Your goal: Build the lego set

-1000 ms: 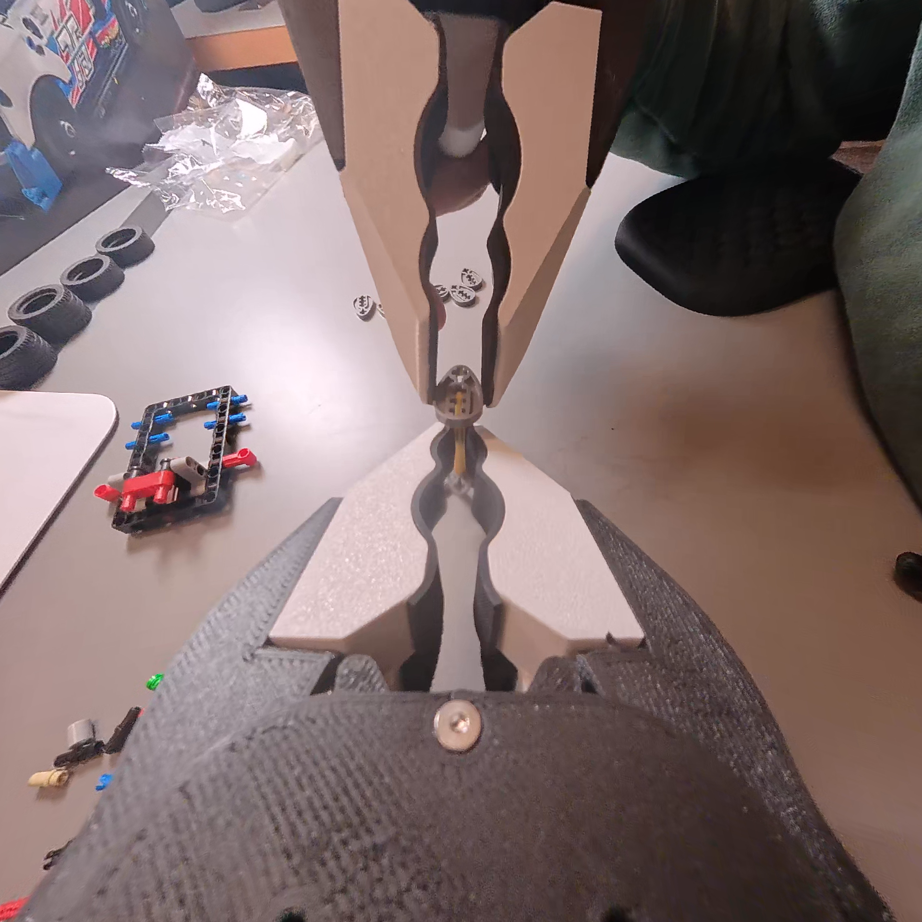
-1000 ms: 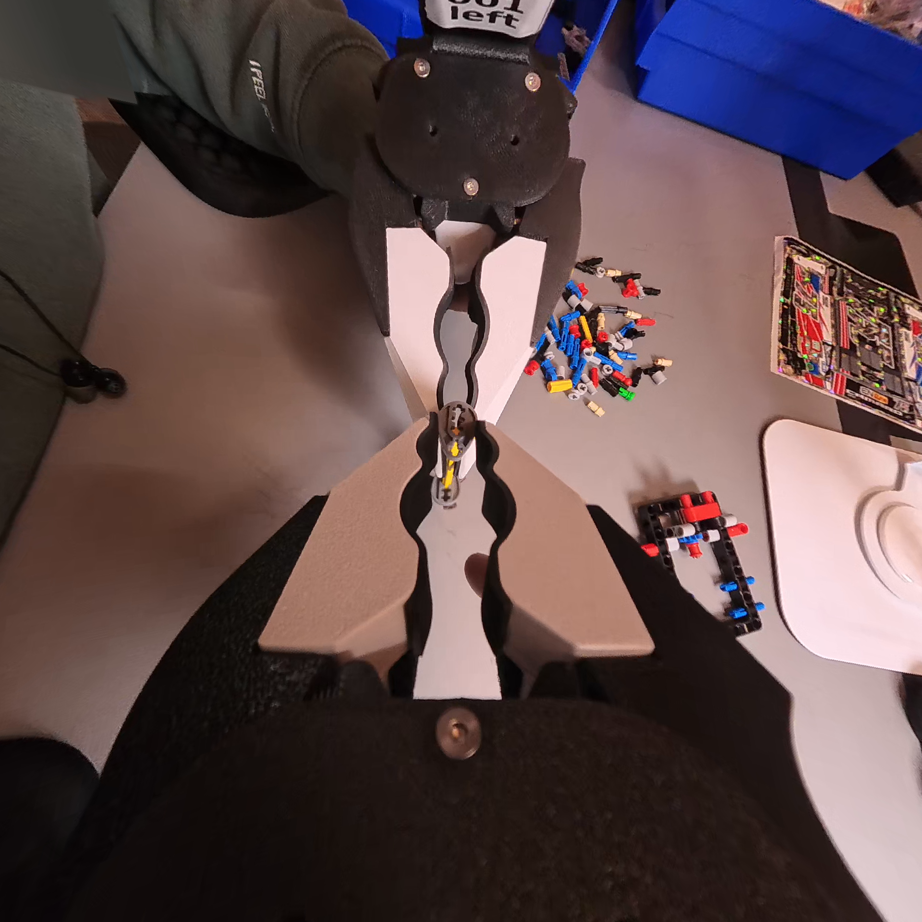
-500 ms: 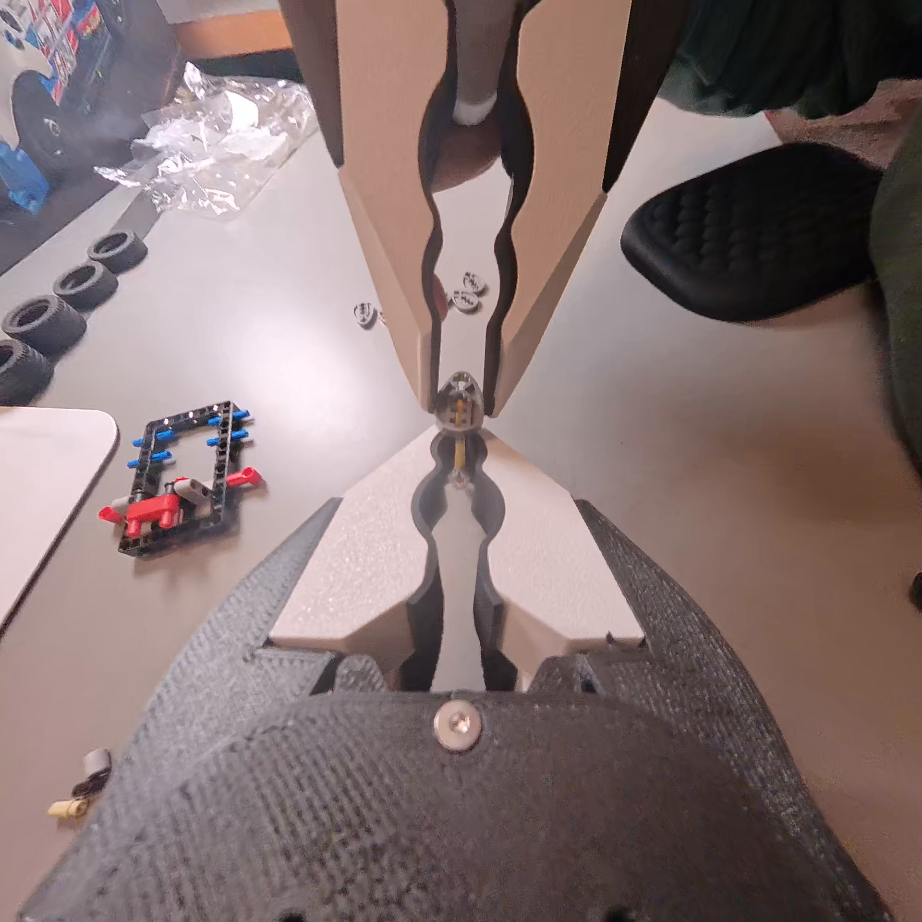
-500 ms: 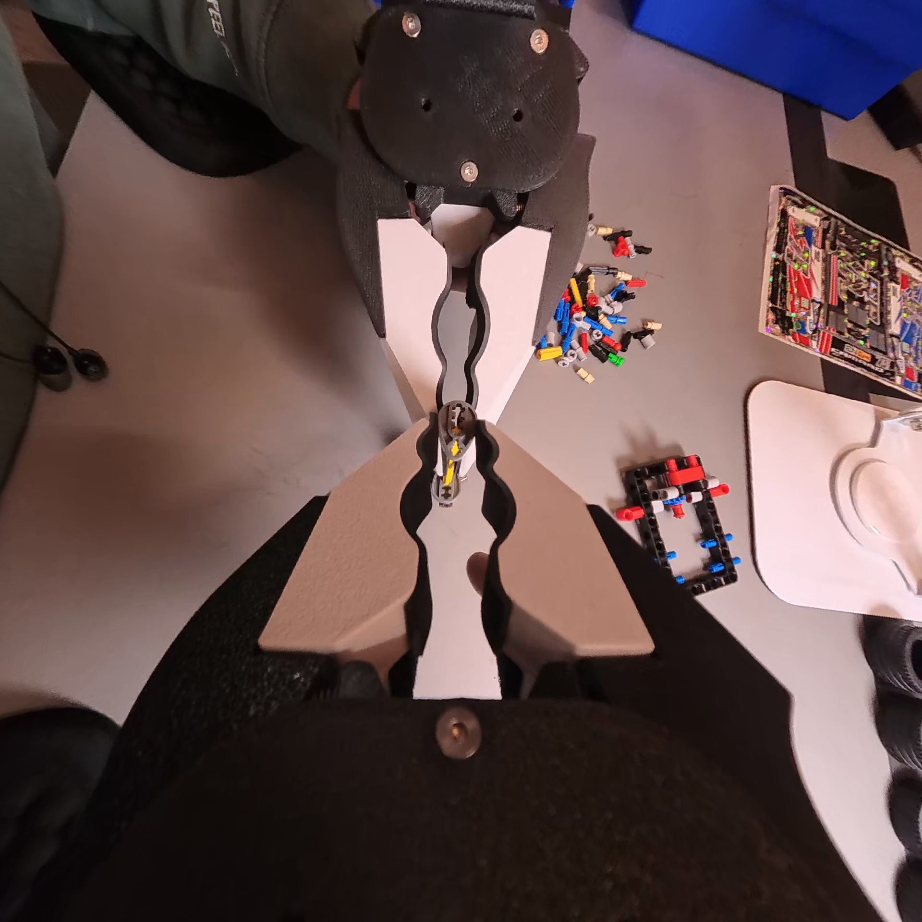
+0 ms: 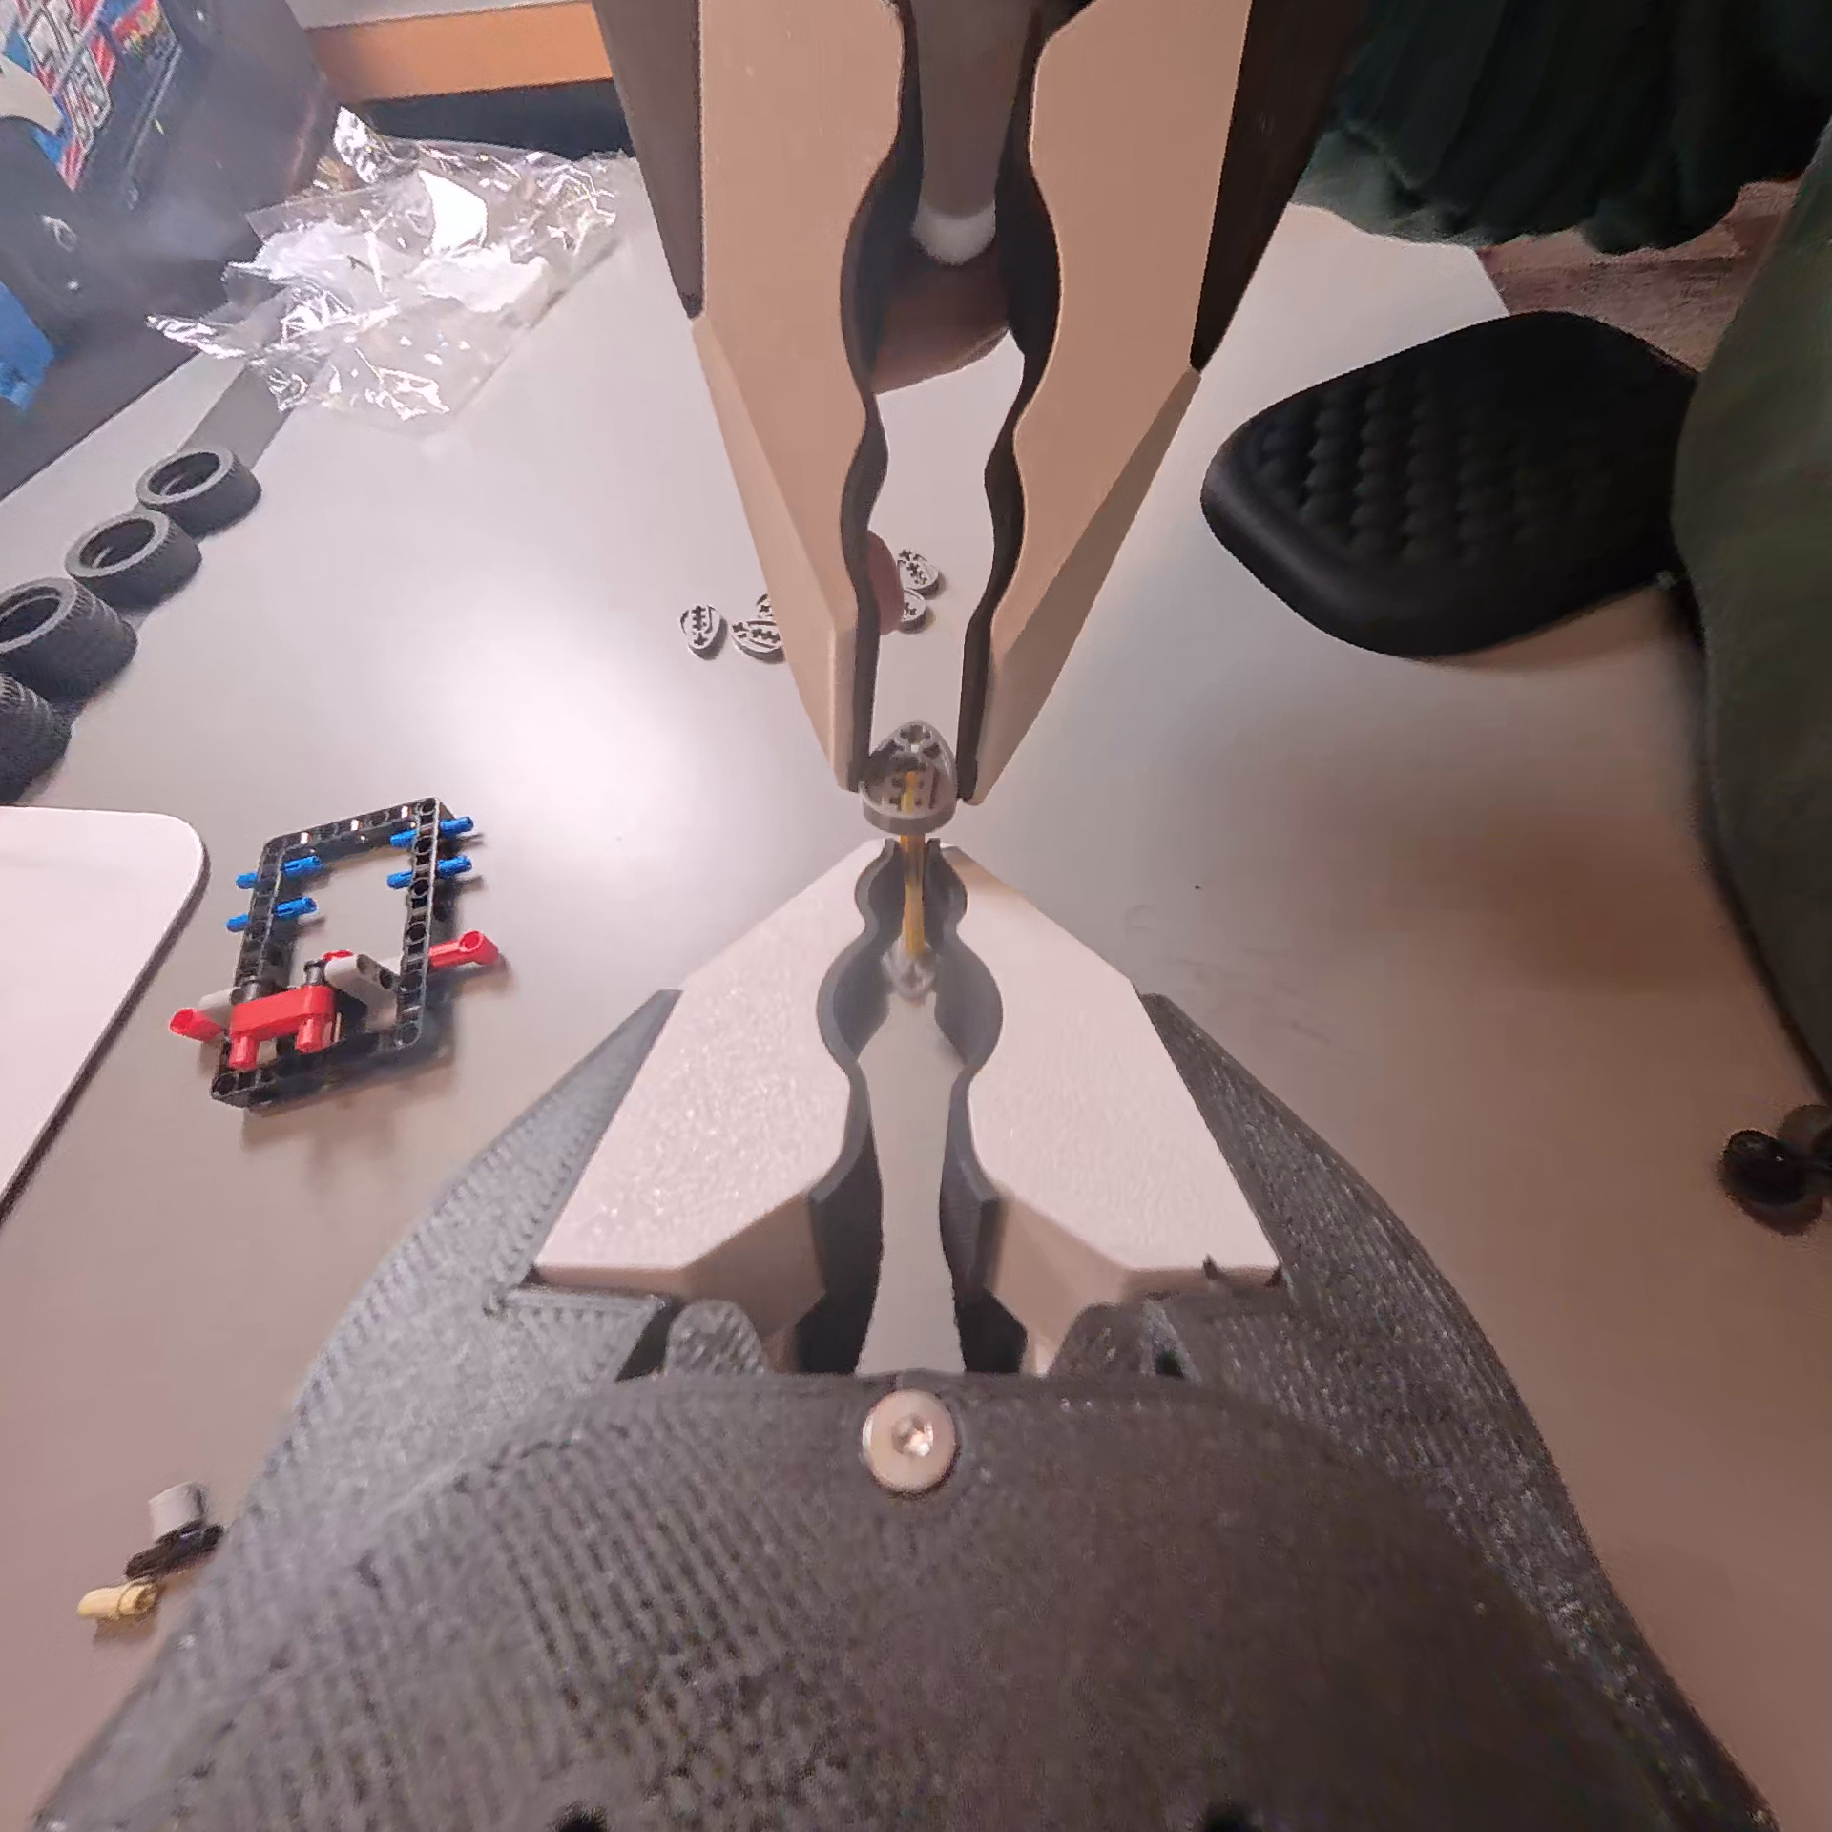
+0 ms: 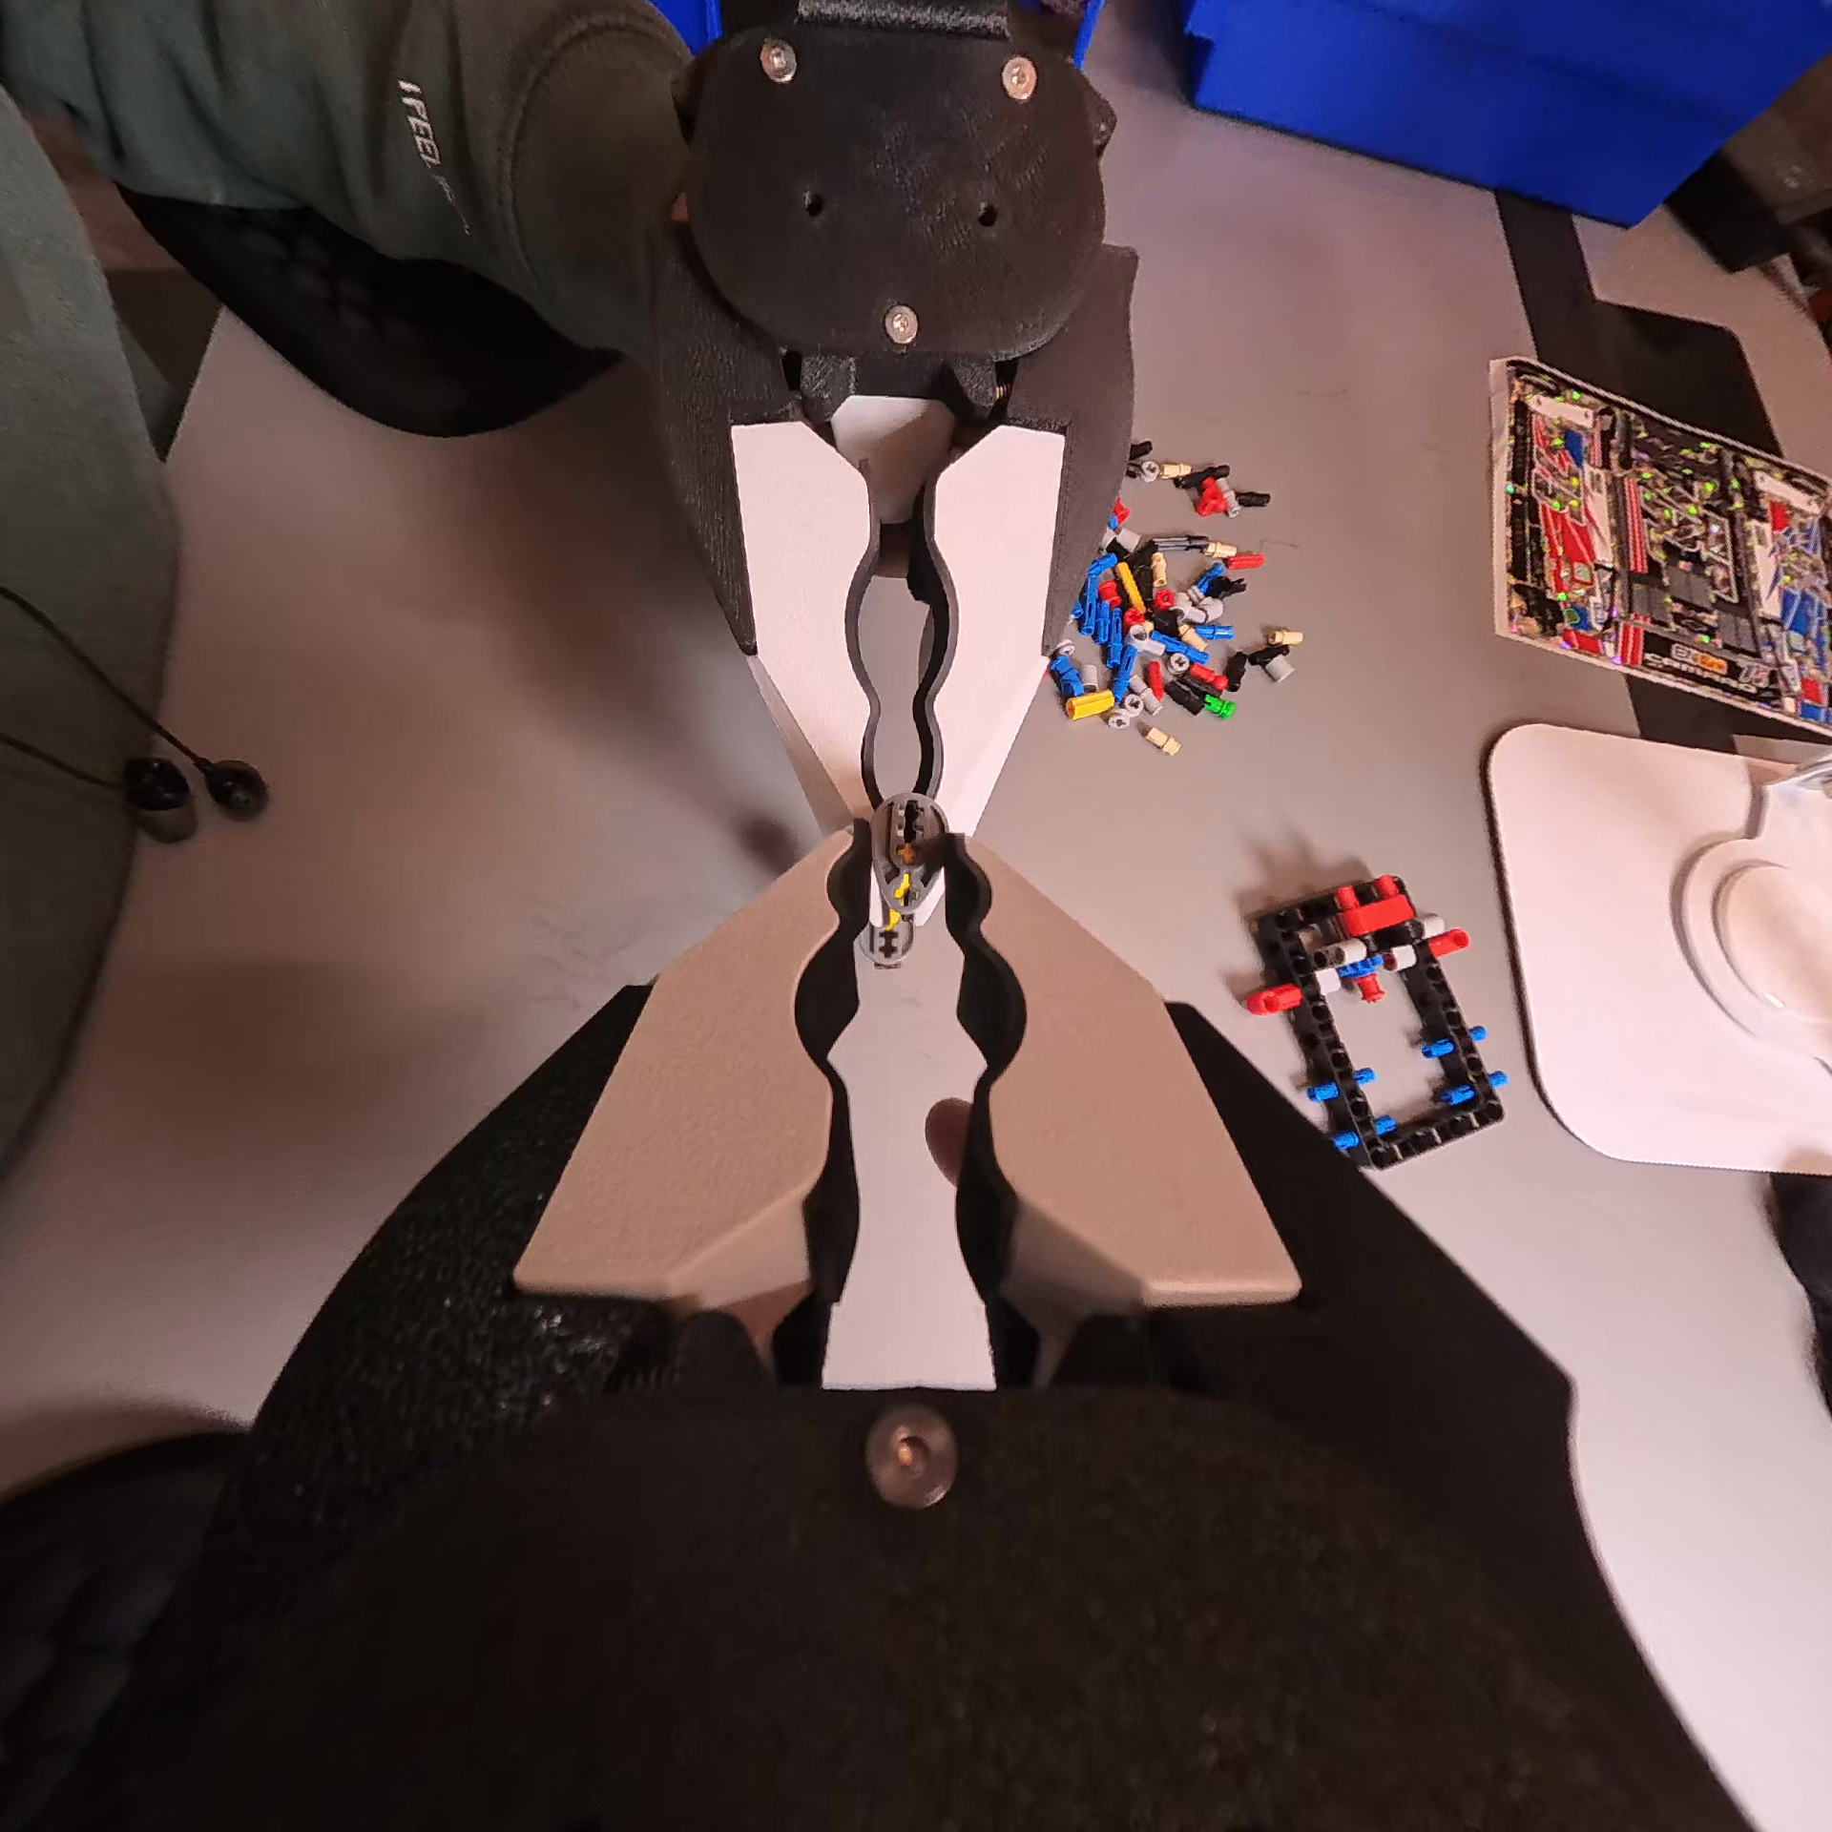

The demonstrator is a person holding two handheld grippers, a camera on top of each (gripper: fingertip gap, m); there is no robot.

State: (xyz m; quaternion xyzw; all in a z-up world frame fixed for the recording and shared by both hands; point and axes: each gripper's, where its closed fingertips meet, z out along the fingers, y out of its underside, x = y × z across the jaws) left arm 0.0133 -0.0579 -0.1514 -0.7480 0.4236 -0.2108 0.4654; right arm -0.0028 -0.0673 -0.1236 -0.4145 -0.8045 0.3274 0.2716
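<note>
My two grippers meet tip to tip above the grey table. My left gripper [image 5: 907,860] is shut on a thin yellow axle [image 5: 912,897] that carries a small grey piece [image 5: 907,976] at its near end. My right gripper [image 6: 900,860] is shut on a grey oval piece [image 6: 904,828] on the same axle; that piece also shows in the left wrist view [image 5: 907,783]. A black rectangular frame [image 5: 416,922] with blue pins and red parts lies flat on the table; it also shows in the right wrist view [image 6: 1323,1031].
A pile of small coloured pins [image 6: 1160,634], a sticker sheet [image 6: 1665,555], a white tray [image 6: 1626,942] and blue bins [image 6: 1437,89] lie right. Black tyres [image 5: 129,545], a clear bag [image 5: 397,287] and loose grey oval pieces [image 5: 758,629] lie beyond. Earbuds [image 6: 198,788] lie near a person's green sleeve [image 6: 397,149]. My left and right fingertips are right by each other.
Both grippers stay tip to tip on the same axle and oval piece. The pair has shifted and turned a little over the table, so the frame and pin pile sit differently in view.
</note>
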